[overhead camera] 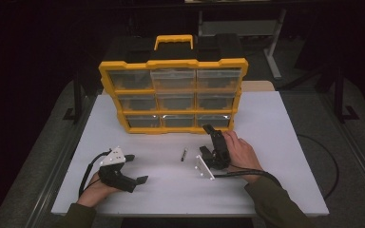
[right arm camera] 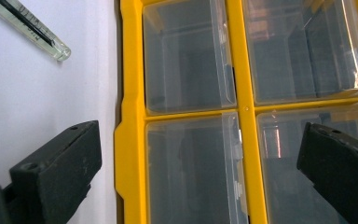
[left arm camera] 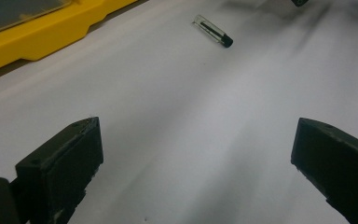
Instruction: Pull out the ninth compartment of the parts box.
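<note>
Though vial print unreadable — both grippers' fingers spread, empty, nr organizer.

The organiser has a bright yellow frame and handle on a black body, and its nine drawers are clear plastic showing grey-dark insides. At its 6 o'clock lies a small clear tube with a black cap and a dark core; black print runs along its glass. The table is plain white. Both the left gripper and the right gripper are black, each carrying a white plate. The person's sleeves are olive green.
</note>
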`<state>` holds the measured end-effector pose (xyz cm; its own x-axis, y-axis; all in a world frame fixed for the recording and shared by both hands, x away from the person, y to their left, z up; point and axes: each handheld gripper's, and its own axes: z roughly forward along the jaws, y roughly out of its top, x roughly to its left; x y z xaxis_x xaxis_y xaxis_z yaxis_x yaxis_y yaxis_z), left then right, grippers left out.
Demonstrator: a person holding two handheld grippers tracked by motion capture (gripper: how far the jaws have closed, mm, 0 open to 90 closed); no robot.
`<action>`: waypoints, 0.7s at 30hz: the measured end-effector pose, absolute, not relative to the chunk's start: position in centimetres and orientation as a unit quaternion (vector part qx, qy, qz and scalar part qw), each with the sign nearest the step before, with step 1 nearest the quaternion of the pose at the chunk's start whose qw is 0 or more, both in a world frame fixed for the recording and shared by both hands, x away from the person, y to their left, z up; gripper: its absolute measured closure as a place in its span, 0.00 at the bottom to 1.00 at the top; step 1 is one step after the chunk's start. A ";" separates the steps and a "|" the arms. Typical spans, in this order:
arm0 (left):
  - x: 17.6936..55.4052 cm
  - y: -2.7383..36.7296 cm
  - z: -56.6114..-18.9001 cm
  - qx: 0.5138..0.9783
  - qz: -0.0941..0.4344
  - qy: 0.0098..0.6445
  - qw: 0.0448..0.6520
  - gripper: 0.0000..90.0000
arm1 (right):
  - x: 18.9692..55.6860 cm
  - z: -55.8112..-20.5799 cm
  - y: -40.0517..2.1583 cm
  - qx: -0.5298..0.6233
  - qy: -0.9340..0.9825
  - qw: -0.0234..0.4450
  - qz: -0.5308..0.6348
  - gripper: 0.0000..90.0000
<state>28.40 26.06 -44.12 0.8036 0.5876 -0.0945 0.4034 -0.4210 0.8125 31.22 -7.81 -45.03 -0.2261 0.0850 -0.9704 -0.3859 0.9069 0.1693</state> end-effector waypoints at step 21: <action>28.4 26.1 -44.1 0.836 0.103 0.297 0.450 0.02 | 31.0 -45.4 -7.7 -0.137 0.744 0.635 0.157 0.00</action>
<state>28.37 26.06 -44.09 0.8027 0.5888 -0.0948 0.4037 -0.4193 0.8131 31.01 -7.65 -45.44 -0.1557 -0.0052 -0.9878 -0.4038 0.9129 0.0588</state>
